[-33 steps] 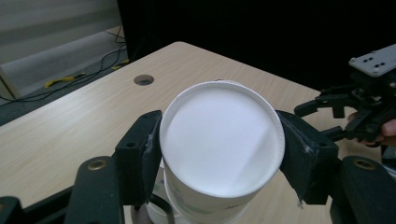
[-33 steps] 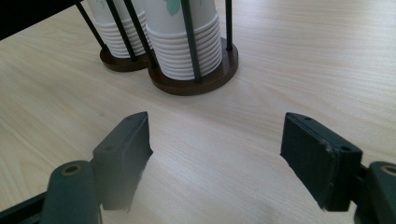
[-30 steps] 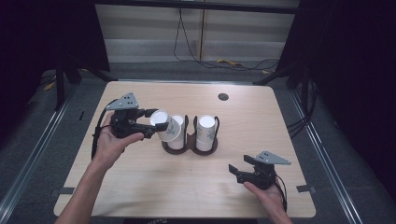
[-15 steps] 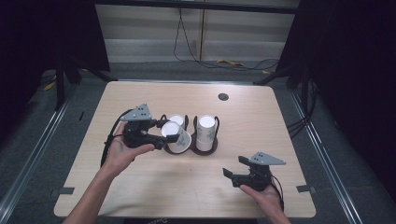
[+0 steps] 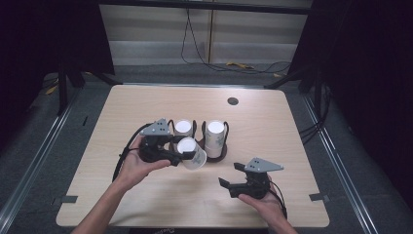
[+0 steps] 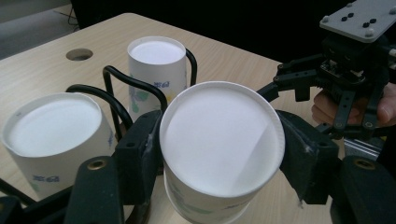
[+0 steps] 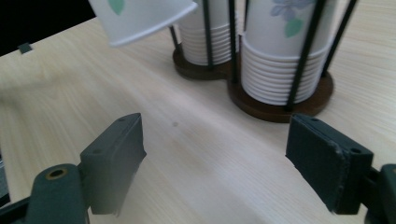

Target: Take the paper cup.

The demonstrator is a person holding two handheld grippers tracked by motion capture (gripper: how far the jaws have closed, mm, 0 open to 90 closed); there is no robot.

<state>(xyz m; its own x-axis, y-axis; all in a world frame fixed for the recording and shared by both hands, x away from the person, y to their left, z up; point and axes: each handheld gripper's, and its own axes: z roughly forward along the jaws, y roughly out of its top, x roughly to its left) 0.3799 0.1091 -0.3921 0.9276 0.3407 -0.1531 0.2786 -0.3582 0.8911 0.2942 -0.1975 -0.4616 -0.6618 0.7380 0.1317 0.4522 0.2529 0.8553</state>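
Left gripper (image 5: 176, 155): clamped on a paper cup (image 5: 192, 153), one jaw on each side of the cup wall, held above the table (image 5: 292, 126) just in front of the rack (image 5: 221, 151).
Cup: upside down and tilted, its white base facing up; the left gripper view shows that base (image 6: 222, 137) large between the two black jaws, and a green print low on the wall.
Right gripper (image 5: 233, 175): jaws wide apart with nothing between them; held low near the table's front edge, well apart from the cup.
Rack: a dark double holder with black wire uprights, two bays side by side, each holding a stack of upturned cups.
Left stack (image 5: 182, 128): in the high view it sits partly behind the held cup.
Right stack (image 5: 214, 138): stands clear in the high view, taller than the left one.
High view adds: a round hole (image 5: 233, 101) in the table beyond the rack, and both hands coming in from the bottom.
Right gripper view adds: the ribbed rims of the nested cups (image 7: 275, 70), the brown wooden base (image 7: 280, 105), a blue flower print, and the held cup's rim (image 7: 140, 18) hanging over bare table.
Left gripper view adds: the right gripper (image 6: 345, 84) beyond the cup, fingers (image 6: 327, 105) wrapped around it.
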